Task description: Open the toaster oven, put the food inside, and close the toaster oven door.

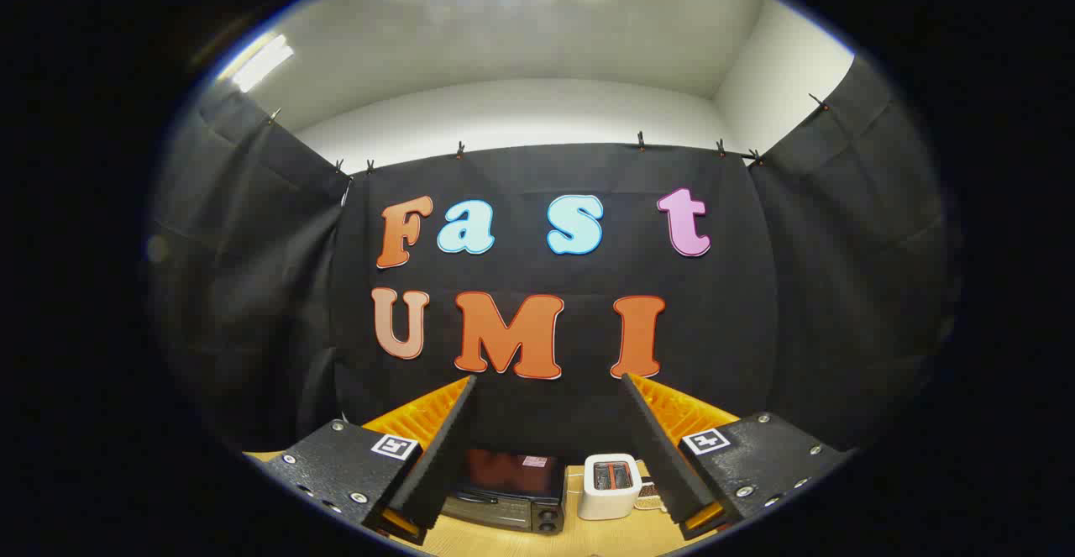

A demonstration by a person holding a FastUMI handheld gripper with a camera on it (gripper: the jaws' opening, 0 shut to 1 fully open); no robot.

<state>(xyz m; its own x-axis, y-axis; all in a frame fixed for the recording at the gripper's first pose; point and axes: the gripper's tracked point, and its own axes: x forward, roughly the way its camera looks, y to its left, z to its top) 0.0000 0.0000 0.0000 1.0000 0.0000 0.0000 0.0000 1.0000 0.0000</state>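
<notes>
My gripper (550,393) is held high above the table with its two fingers spread wide and nothing between them. Far below, in the gap between the fingers, a dark toaster oven (508,490) stands on the wooden table (588,536) against the booth's black wall. Its glass door looks shut, with the handle along the door's lower front and knobs at its right end. Food is too small to make out from here.
A white pop-up toaster (611,486) stands just right of the toaster oven. A small patterned object (647,500) lies beside it, partly behind the right finger. Black cloth walls close in the booth at the back and both sides.
</notes>
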